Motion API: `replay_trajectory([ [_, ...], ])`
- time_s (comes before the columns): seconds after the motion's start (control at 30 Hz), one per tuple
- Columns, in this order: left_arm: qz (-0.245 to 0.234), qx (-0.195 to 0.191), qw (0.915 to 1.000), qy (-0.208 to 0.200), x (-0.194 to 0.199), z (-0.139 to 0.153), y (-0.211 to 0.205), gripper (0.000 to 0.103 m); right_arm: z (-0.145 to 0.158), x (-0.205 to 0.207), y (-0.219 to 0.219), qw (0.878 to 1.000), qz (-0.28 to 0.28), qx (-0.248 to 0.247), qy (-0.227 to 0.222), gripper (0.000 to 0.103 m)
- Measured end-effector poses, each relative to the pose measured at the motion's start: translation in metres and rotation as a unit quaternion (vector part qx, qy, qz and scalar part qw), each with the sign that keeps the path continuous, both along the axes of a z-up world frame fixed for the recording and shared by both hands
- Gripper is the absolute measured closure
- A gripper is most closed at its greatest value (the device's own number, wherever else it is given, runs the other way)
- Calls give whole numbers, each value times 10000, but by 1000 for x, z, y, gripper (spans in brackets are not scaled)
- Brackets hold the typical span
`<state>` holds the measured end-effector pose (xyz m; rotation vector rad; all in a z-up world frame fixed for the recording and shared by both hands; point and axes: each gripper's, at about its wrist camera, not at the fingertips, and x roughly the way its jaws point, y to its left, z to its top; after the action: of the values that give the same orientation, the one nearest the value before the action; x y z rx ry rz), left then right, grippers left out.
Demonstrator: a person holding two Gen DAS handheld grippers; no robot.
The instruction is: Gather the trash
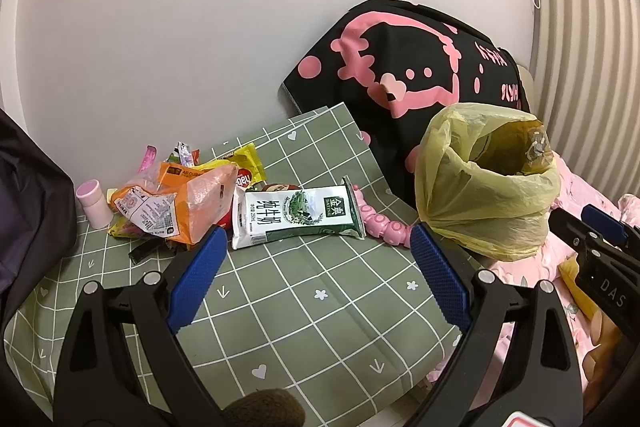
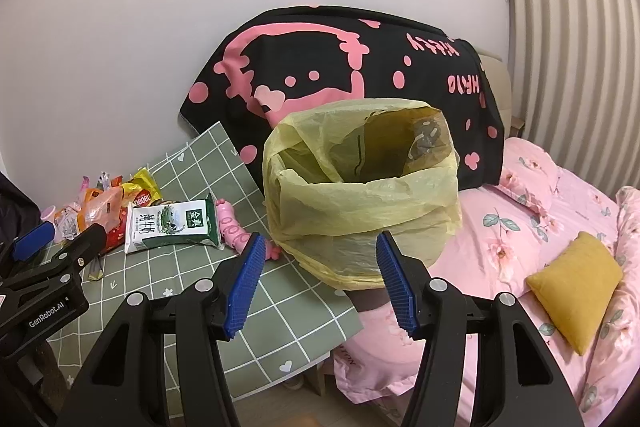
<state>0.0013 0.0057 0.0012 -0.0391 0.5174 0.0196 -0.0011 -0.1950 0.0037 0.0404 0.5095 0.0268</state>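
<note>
Blue ribbed pads frame both views, and both pairs of fingers stand spread apart with nothing between them. Beyond the left gripper [image 1: 316, 247], which hovers over a green checked cloth [image 1: 304, 307], the trash lies in a heap: a pink small bottle [image 1: 93, 203] far left of the left finger, an orange snack wrapper [image 1: 180, 207] just past that finger's tip, a yellow wrapper [image 1: 248, 159] behind it, then a white-and-green milk carton [image 1: 296, 217] lying flat straight ahead between the two pads, apart from both. A pink beaded toy [image 1: 380, 219] lies just right of the carton, near the right finger's tip. Further right stands a yellow plastic bag [image 1: 484, 187], mouth open; what lies in it cannot be made out beyond a dark inside. From the right wrist, the right gripper [image 2: 320, 259] faces that bag [image 2: 360, 195] head on, its lower bulge seen between the pads, without touching. A mustard cushion [image 2: 576, 287] rests on the pink bedding [image 2: 500, 239] well right of the fingers.
</note>
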Motion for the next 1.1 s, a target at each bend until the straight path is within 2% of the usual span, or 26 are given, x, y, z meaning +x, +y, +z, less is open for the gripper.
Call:
replay_trajectory([
  [1.1, -3, -9, 10000, -8, 0, 0, 0, 14, 1, -1, -1, 10000, -6, -10, -2, 48],
])
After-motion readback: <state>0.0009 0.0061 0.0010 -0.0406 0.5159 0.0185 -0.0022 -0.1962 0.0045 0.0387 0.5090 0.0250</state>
